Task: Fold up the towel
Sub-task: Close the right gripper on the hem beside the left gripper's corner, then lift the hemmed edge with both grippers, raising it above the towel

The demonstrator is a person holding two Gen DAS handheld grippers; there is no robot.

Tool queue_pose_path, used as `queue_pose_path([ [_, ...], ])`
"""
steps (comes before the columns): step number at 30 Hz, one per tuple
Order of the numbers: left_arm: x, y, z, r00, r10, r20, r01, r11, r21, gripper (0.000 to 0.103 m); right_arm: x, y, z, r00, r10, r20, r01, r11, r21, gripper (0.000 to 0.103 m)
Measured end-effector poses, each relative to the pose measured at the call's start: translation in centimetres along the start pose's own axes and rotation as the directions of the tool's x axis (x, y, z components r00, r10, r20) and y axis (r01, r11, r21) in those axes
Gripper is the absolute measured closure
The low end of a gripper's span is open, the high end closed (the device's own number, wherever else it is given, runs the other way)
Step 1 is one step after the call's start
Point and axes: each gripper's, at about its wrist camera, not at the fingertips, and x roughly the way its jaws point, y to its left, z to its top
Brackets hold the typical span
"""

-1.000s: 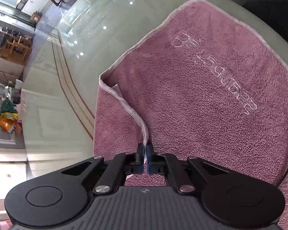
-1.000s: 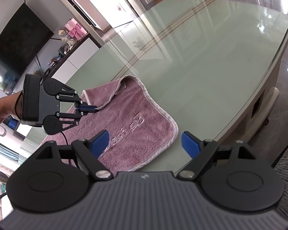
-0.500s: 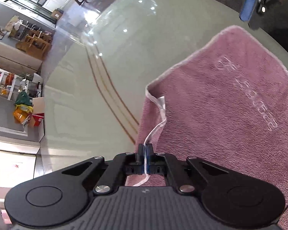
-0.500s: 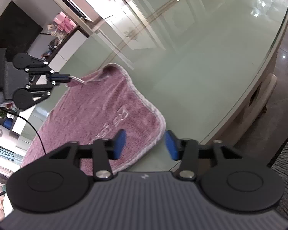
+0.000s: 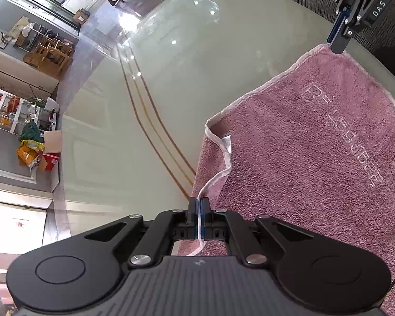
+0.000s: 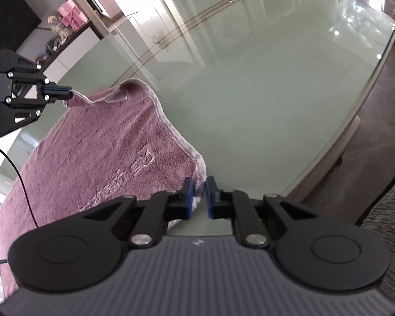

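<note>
A mauve towel [image 5: 316, 158] with a white hem and embossed lettering lies spread on the glass table [image 5: 171, 79]. My left gripper [image 5: 198, 202] is shut on the hem at one corner and holds it a little above the table, so the edge curls up. In the right wrist view the same left gripper [image 6: 68, 92] pinches that raised corner of the towel [image 6: 105, 152]. My right gripper [image 6: 199, 187] is closing on the neighbouring corner, whose white hem sits between its blue pads. From the left wrist view the right gripper [image 5: 338, 44] stands at that far corner.
The table [image 6: 250, 105] is a large oval of pale green glass with brown inlay lines [image 5: 155, 137]. Its edge [image 6: 376, 79] curves past on the right above a grey floor. A thin black cable [image 6: 21, 184] hangs across the towel. Cabinets and clutter stand beyond the table.
The right gripper's jaws went from wide apart to nearly together around the towel's corner as it sank toward it. The left gripper lifted its pinched hem, curling the edge up.
</note>
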Motion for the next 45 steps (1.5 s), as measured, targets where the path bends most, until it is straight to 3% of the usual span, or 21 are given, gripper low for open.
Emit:
queue_pose_path([
  [9, 0.3, -0.1, -0.4, 1.000, 0.001, -0.014, -0.001, 1.000, -0.010, 0.101, -0.2, 0.7, 0.7, 1.000, 0.009, 0.016, -0.009, 1.000, -0.013, 0.096],
  [19, 0.5, 0.1, -0.7, 0.999, 0.001, -0.034, -0.002, 1.000, -0.022, 0.101, -1.9, 3.3, 1.3, 0.993, 0.098, 0.065, -0.093, 0.993, -0.076, 0.096],
  [24, 0.5, 0.2, -0.9, 0.999, 0.001, -0.041, -0.002, 1.000, -0.029, 0.101, -1.2, 6.0, 0.7, 0.989, 0.146, 0.039, -0.139, 0.981, -0.135, 0.096],
  [31, 0.6, 0.0, -1.3, 0.999, 0.000, -0.044, -0.001, 1.000, -0.031, 0.101, 1.0, 7.4, -0.3, 0.989, 0.147, -0.012, -0.147, 0.972, -0.186, 0.096],
  [33, 0.7, 0.0, -1.4, 0.999, -0.001, -0.043, 0.000, 0.999, -0.033, 0.101, 0.6, 7.6, -0.4, 0.987, 0.162, 0.001, -0.157, 0.963, -0.217, 0.095],
  [37, 0.8, 0.0, -1.5, 0.999, -0.003, -0.041, 0.001, 0.999, -0.036, 0.101, -0.4, 8.1, -0.9, 0.983, 0.180, 0.026, -0.167, 0.950, -0.263, 0.074],
  [42, 1.0, -0.3, -1.7, 0.999, -0.005, -0.040, 0.003, 0.999, -0.038, 0.101, -0.4, 8.0, -1.0, 0.985, 0.167, 0.032, -0.154, 0.955, -0.255, 0.074],
  [45, 1.0, -0.2, -1.9, 0.999, -0.006, -0.039, 0.005, 0.999, -0.038, 0.101, 0.1, 9.1, -1.1, 0.991, 0.110, 0.075, -0.081, 0.945, -0.317, 0.074],
])
